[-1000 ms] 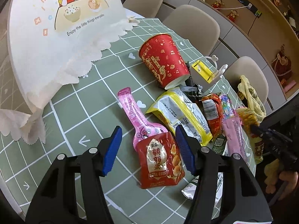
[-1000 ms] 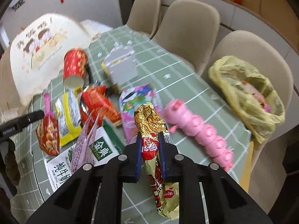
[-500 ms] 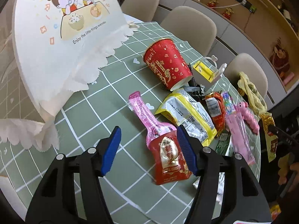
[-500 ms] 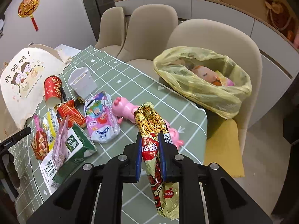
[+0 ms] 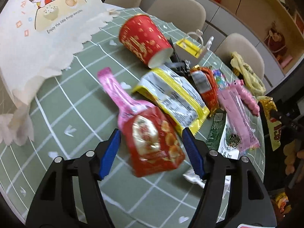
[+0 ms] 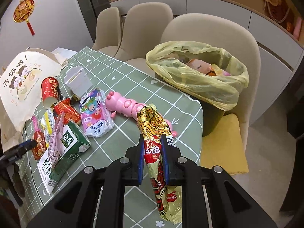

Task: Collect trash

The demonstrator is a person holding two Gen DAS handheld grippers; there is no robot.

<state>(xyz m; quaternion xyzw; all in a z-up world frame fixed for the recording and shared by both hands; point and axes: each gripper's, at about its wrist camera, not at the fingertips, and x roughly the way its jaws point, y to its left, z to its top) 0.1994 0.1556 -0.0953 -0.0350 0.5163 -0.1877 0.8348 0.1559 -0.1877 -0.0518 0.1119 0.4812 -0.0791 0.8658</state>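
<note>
Two tongs in play, one per hand. My right gripper point(image 6: 152, 157) is clenched on a gold-and-red snack wrapper point(image 6: 153, 133), pads pressed on its red middle, crinkled gold top sticking up past the tips and the tail hanging down toward the camera; it sits above the table edge, with the yellow trash bag point(image 6: 199, 83) beyond that edge, lining a bin beside a beige chair point(image 6: 218, 38), already holding some wrappers. My left gripper point(image 5: 151, 150) is released, jaws wide, blue pads point(image 5: 110, 152) either side of a red egg-snack pouch point(image 5: 153, 142) but I see a gap on the left side, no pressing; the frame is blurred so contact on the right pad I cannot tell. Taking the red paper cup point(image 5: 146, 39), lying on its side on the green checked tablecloth point(image 5: 62, 114), as landmark: the pouch is nearer the camera than the cup, overlapping a pink long-necked sachet point(image 5: 117, 95); a yellow-edged silver packet point(image 5: 171, 95) lies just below the cup's mouth; an orange-red wrapper point(image 5: 205, 87), a pink flat packet point(image 5: 237, 117) and a pink toy caterpillar point(image 5: 247, 96) lie right of the cup, toward the bag. A green milk carton point(image 6: 66, 148) and a cartoon-printed pouch point(image 6: 95, 114) lie nearer me than the cup in the right view. A big printed paper bag point(image 5: 38, 28) sits left of the cup.
</note>
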